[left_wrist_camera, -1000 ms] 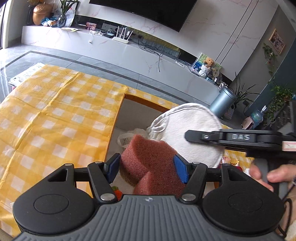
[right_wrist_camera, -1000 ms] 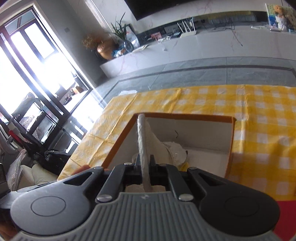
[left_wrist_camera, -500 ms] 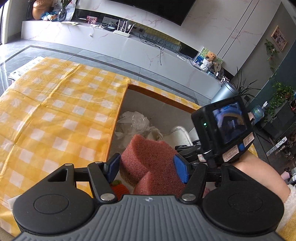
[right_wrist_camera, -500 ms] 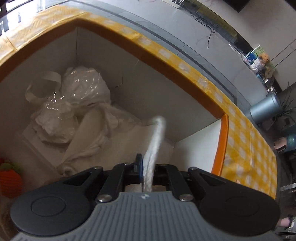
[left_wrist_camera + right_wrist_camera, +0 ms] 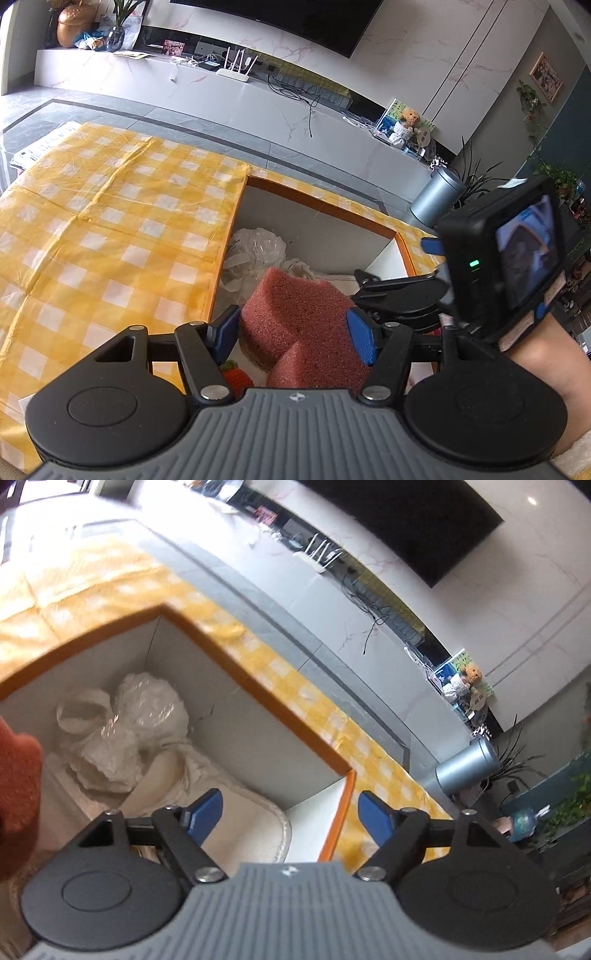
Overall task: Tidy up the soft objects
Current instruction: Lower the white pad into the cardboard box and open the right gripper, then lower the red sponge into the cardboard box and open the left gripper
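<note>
My left gripper (image 5: 295,328) is shut on a pink sponge (image 5: 295,314), squeezed and folded, held over the near end of an open box (image 5: 317,206) with an orange rim. My right gripper (image 5: 291,814) is open and empty over the box's right corner (image 5: 347,775). A white round cloth pad (image 5: 251,819) lies in the box below it. The sponge shows at the left edge of the right wrist view (image 5: 18,775). The right gripper, with its camera, is at the right of the left wrist view (image 5: 406,295).
Crumpled white plastic bags (image 5: 129,731) lie in the box's far corner. A small orange knitted toy (image 5: 236,376) sits low in the box under the left gripper. The box stands on a yellow checked tablecloth (image 5: 110,229). A grey bin (image 5: 436,195) stands on the floor beyond.
My right gripper has opened and let go of the white cloth pad, which now lies in the box. The gripper has pulled back and up. The left gripper still holds the sponge.
</note>
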Available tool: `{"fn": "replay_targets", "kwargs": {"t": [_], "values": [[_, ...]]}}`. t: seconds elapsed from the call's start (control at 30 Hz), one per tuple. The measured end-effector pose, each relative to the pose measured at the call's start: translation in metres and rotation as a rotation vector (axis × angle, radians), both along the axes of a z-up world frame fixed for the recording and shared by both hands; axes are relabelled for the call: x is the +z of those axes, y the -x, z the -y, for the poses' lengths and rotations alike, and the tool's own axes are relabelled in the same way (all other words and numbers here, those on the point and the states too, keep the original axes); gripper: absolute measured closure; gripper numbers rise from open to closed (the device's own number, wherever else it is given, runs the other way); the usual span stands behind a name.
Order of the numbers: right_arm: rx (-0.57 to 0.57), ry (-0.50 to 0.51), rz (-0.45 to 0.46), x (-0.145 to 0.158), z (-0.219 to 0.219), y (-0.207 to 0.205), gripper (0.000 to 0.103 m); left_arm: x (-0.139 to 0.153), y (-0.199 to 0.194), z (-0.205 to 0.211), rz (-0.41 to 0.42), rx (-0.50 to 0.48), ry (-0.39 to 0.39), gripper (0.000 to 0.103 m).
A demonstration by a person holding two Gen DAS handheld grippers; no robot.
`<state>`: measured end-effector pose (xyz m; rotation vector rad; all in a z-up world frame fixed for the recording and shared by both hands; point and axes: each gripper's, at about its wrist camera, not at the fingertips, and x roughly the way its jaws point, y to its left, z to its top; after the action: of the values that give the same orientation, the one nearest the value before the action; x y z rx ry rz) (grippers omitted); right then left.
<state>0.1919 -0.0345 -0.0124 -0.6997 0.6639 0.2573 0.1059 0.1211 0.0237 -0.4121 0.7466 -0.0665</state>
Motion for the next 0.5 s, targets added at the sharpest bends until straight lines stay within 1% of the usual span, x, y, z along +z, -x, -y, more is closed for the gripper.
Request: {"fn": "replay_targets", "kwargs": {"t": [0.03,0.07,0.2,0.23,0.27,0.33,0.4,0.43,0.5], "values": [[-0.031,-0.075,0.014,0.01,0.009,0.003,0.013,0.0,0.0,0.002,0.0,-0.005,-0.011,0.031],[-0.053,-0.135,0.018,0.018,0.019,0.006,0.012,0.0,-0.001,0.004,-0.001,-0.014,-0.026,0.031],[-0.118,-0.405,-0.032,0.038,0.057,0.017,0.012,-0.007,-0.004,0.014,-0.039,-0.06,-0.092,0.031],[-0.13,-0.474,-0.049,0.04,0.061,0.023,0.011,-0.009,-0.004,0.017,-0.044,-0.067,-0.119,0.031],[-0.14,-0.519,-0.062,0.039,0.069,0.026,0.011,-0.011,-0.004,0.02,-0.049,-0.07,-0.152,0.031],[-0.154,-0.594,-0.082,0.034,0.079,0.032,0.011,-0.014,-0.005,0.027,-0.063,-0.07,-0.234,0.031],[-0.158,-0.65,-0.105,0.029,0.088,0.036,0.011,-0.016,-0.004,0.033,-0.069,-0.07,-0.297,0.031],[-0.159,-0.669,-0.115,0.025,0.09,0.038,0.011,-0.017,-0.004,0.036,-0.074,-0.079,-0.319,0.03],[-0.16,-0.672,-0.113,0.02,0.091,0.041,0.011,-0.021,-0.005,0.041,-0.085,-0.094,-0.355,0.03]]}}
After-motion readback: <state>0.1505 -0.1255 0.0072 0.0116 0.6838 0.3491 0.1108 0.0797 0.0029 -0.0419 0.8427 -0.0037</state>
